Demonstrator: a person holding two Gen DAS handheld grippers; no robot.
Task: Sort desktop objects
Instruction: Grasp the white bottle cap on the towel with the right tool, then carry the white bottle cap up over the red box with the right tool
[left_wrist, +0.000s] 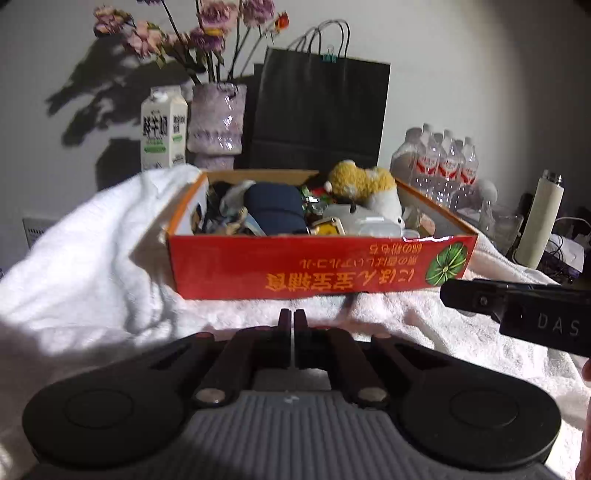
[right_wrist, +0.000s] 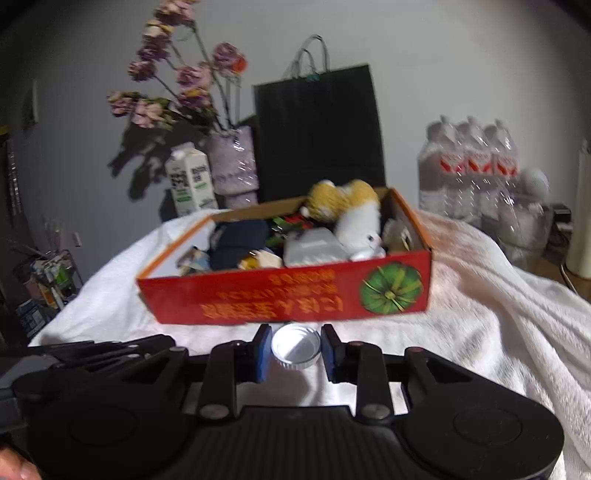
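Low centre of the right view, the right gripper (right_wrist: 295, 352) brackets the white cap (right_wrist: 296, 350), jaws apart, likely bound for the red box (right_wrist: 288, 295); the left gripper (left_wrist: 293, 325), jaws together, waits empty.

A: I am seeing a plain white wall (left_wrist: 461, 55) behind; the flowers (left_wrist: 207, 26) are casting a hard shadow (left_wrist: 96, 77) on it.

B: Confirmed. I am reading a white towel (right_wrist: 480, 295) covering the surface, sunlight falling across it.
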